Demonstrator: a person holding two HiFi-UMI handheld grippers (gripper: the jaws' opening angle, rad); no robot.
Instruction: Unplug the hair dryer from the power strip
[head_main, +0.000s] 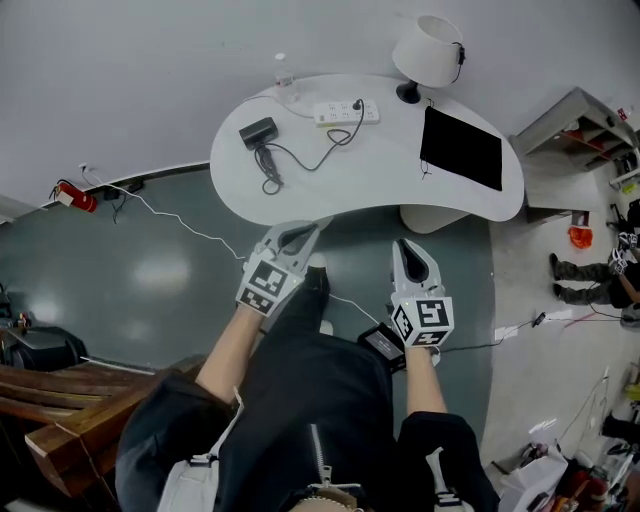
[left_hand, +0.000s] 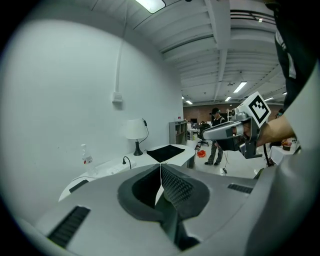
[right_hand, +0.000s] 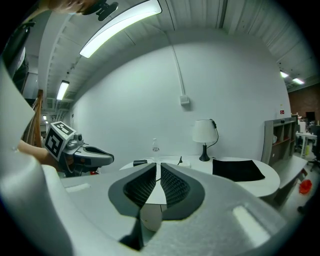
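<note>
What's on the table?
On the table: power strip, hair dryer with its cord running to the strip, lamp, bottle, black mat. Whatever lies under the mat is hidden.

A white kidney-shaped table (head_main: 370, 190) stands ahead of the fingers (head_main: 295, 240) of the left gripper (head_main: 318, 224) and of the right gripper (head_main: 402, 244), apart from both. Beyond the left fingers lie a black hair dryer (head_main: 259, 133), its black cord (head_main: 320, 155), a white power strip (head_main: 347, 112) and a clear plastic bottle (right_hand: 155, 145). Beyond the right fingers (head_main: 415, 265) are a black rectangular mat (head_main: 461, 148) and a white-shaded lamp (head_main: 428, 50).
</note>
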